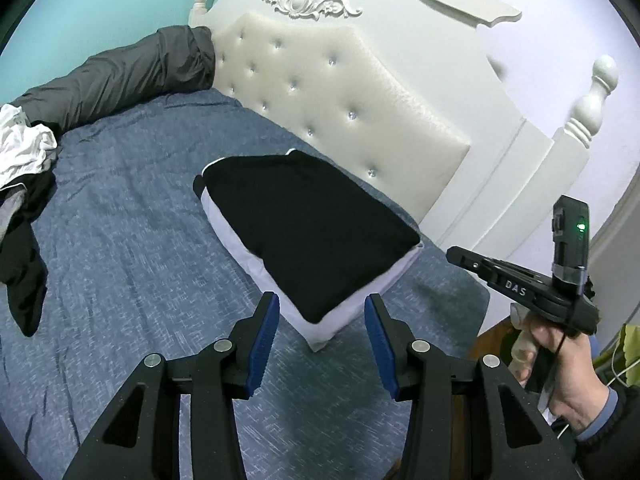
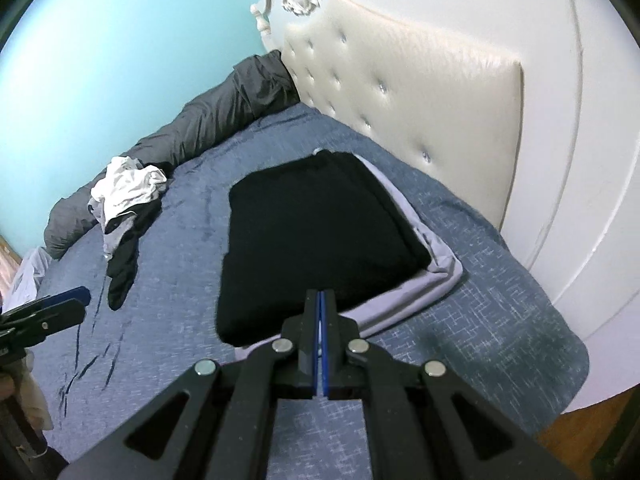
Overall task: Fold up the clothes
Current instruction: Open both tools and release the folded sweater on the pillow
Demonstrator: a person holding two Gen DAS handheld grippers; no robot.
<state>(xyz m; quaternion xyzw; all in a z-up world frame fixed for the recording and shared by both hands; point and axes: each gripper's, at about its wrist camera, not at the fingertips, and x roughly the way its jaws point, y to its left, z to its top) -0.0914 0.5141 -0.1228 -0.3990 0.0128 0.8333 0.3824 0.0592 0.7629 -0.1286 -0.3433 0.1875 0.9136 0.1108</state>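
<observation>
Far left on the blue bed (image 1: 140, 240): loose heap of white and black clothes (image 1: 24, 168), unfolded, beside a grey rolled quilt (image 1: 120, 80). Centre: folded black garment (image 1: 304, 224) stacked on a folded pale one (image 1: 224, 224), near the headboard (image 1: 340, 92). Left tongs (image 1: 322, 312) open, empty, above the bed. Right tongs (image 2: 321, 300) closed, empty.
</observation>
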